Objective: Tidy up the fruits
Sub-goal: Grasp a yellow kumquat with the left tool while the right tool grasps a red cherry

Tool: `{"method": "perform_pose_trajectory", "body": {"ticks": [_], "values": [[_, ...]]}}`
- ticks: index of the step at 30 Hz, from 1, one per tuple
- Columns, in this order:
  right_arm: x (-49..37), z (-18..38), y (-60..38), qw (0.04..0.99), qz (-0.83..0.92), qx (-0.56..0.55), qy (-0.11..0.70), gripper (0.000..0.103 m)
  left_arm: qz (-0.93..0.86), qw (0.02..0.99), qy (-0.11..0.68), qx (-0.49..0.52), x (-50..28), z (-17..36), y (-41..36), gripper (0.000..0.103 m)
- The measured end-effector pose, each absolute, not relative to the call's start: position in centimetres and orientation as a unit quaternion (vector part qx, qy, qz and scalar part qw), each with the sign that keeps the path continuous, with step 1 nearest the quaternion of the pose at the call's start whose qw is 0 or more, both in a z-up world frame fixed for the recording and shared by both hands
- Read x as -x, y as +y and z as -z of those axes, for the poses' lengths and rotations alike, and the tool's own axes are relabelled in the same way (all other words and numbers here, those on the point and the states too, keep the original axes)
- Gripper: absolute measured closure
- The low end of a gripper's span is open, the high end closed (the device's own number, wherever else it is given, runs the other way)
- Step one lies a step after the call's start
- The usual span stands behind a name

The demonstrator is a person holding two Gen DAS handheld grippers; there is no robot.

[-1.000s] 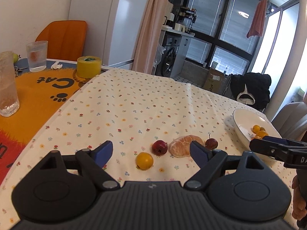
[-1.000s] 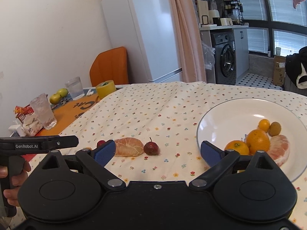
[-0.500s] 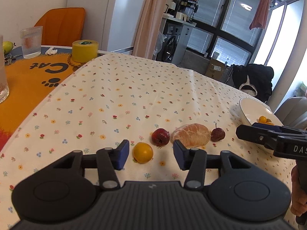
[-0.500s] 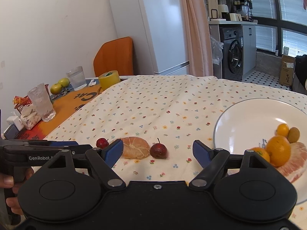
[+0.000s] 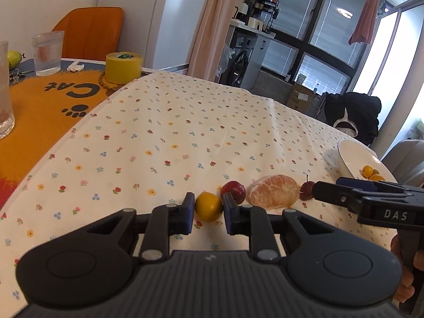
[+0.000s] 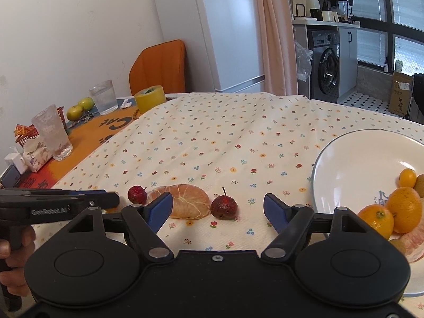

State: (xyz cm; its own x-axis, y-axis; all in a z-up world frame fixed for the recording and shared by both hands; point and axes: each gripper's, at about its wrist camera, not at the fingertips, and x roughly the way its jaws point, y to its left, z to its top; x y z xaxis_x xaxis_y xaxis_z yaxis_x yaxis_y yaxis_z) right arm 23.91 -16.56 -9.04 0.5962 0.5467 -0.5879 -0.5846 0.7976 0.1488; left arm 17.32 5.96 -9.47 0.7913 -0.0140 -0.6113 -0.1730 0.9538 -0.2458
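The left gripper clamps the small yellow fruit on the surface; the right gripper hangs open. The round fruit could squirt out when lifted, knocking the red fruit at its 1 o'clock.

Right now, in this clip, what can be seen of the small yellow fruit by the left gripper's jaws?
The small yellow fruit is round, smooth and glossy, orange-yellow, with no stem showing. It sits on the floral tablecloth, leftmost in a row with a red fruit close on its right. The left gripper has its blue jaws closed in on either side of it, at or almost at its skin. The right wrist view does not show it.
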Motion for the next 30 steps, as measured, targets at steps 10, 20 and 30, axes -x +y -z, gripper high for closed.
{"method": "perform_pose_trajectory", "body": {"ticks": [10, 20, 30], "values": [[-24.8, 9.7, -15.3, 0.889, -0.319, 0.036, 0.327, 0.041, -0.051, 0.938, 0.308, 0.150, -16.5, 8.5, 6.6, 0.082], [-24.6, 9.9, -16.3, 0.884, -0.324, 0.019, 0.336, 0.080, -0.049, 0.942, 0.299, 0.147, -15.7, 7.6, 6.1, 0.082], [-23.3, 8.4, -18.3, 0.892, -0.325, 0.006, 0.314, 0.080, -0.040, 0.947, 0.286, 0.139, -15.4, 6.4, 4.9, 0.082]]}}
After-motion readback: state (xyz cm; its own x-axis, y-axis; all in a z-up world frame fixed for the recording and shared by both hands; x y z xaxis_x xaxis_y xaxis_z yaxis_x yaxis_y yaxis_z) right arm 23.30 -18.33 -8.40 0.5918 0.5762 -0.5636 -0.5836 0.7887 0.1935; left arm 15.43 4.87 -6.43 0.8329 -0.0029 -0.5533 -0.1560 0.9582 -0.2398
